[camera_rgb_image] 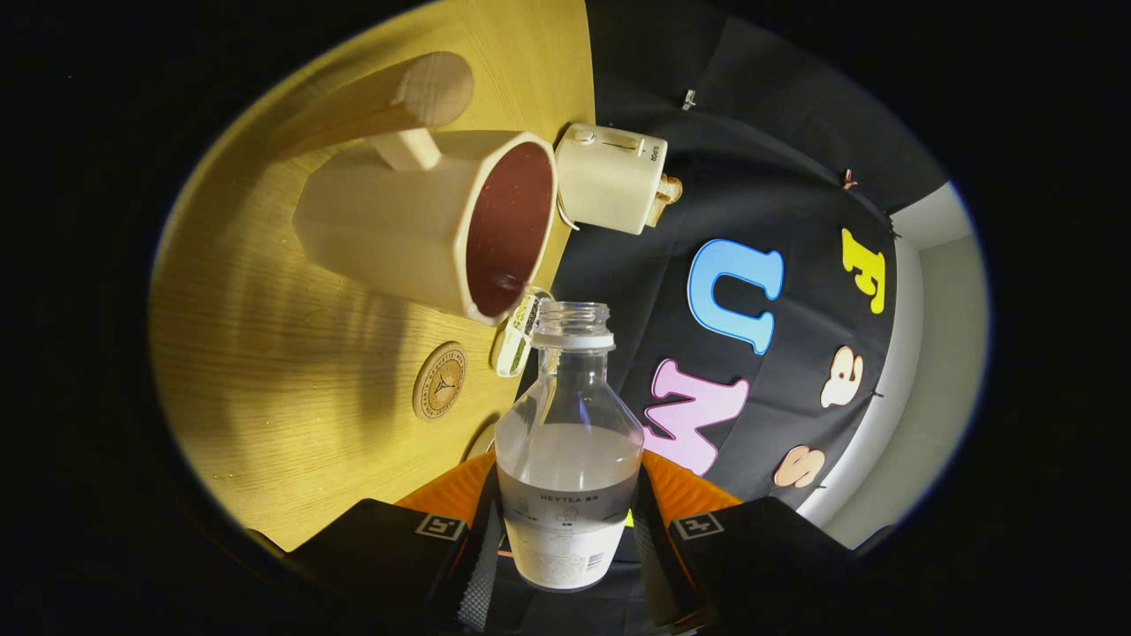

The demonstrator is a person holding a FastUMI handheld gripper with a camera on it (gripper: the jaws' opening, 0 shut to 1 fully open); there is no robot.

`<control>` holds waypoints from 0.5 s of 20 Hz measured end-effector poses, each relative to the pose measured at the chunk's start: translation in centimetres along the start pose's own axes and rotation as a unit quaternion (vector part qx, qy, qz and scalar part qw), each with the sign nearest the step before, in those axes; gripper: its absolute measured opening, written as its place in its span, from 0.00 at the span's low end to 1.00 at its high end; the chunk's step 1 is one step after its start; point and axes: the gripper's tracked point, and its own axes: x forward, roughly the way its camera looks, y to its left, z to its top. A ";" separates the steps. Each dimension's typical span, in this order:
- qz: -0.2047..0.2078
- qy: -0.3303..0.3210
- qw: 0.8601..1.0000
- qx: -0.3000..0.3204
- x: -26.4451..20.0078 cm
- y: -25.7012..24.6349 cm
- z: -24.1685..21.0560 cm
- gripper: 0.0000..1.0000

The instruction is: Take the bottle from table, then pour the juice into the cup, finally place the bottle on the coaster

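Note:
My gripper point(567, 517) is shut on a clear plastic bottle point(567, 459), both fingers pressing its sides. The bottle is uncapped and holds whitish juice in its lower part. The whole view is rolled sideways, so the bottle is tipped over. Its open mouth points toward the rim of a cream faceted cup point(424, 221) with a dark reddish inside, standing on the wooden table point(265, 371). A thin clear stream runs from the mouth toward the cup's rim. A round wooden coaster point(439, 381) lies on the table beside the cup, just ahead of the fingers.
A cream toaster point(610, 177) with bread in it stands at the table's edge behind the cup. A small glass jar point(519, 336) sits by the cup's rim. A pale wooden cylinder point(389, 102) rises beyond the cup.

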 end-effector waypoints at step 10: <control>-0.009 -0.014 1.000 -0.026 0.2 -0.4 0.1 0.70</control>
